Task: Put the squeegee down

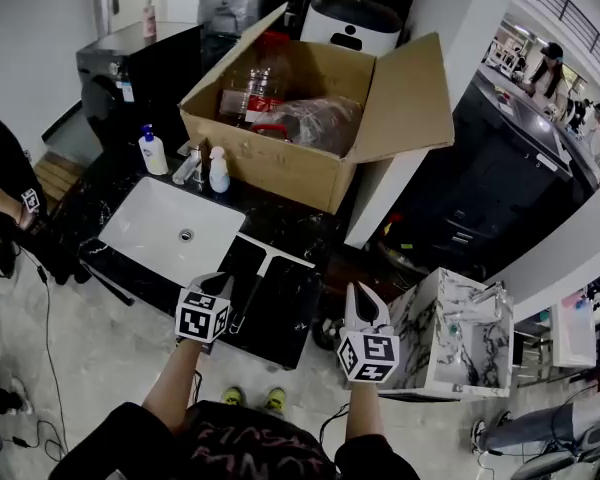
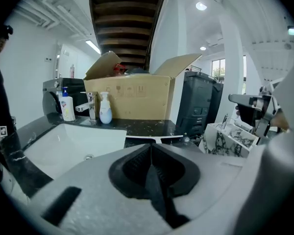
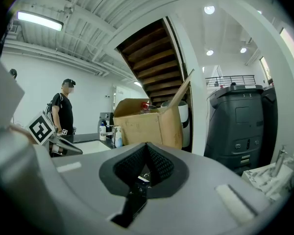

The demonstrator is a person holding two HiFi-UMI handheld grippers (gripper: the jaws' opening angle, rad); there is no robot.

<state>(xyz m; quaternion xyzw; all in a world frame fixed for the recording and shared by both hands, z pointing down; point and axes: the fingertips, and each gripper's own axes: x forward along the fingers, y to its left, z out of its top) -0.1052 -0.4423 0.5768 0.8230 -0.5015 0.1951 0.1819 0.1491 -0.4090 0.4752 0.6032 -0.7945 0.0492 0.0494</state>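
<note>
Black stone makes the surface (image 1: 292, 313), and a white sink (image 1: 145, 230) sits in it on the left. The squeegee (image 1: 273, 252) lies flat on the black part, just right of the sink. Its white blade is at the far side and its handle points back at the person. So the putting down looks done.

The left gripper (image 1: 220, 284) hangs near the close end of the handle. I cannot tell if it touches it. Its fingers (image 2: 132, 168) are pressed together and hold nothing. The right gripper (image 1: 364, 298) is off to the right of the surface, apart from the squeegee. Its fingers (image 3: 130, 168) are together too, with nothing in them.

To do this bit well, I think the left gripper should go up and back toward the person, not sideways. That way it does not bump the handle and push the squeegee into the sink or off the front edge. The right gripper has no job here and can keep out of the way.

Now the count, from left to right:
- one sink
- one white bottle (image 1: 152, 152) with a blue top
- one tap (image 1: 190, 165)
- one pump bottle (image 1: 219, 170), which makes two bottles
- one squeegee
- one cardboard box (image 1: 280, 163) behind it
- one white marbled stand (image 1: 450, 338) at the right
- two grippers
</note>
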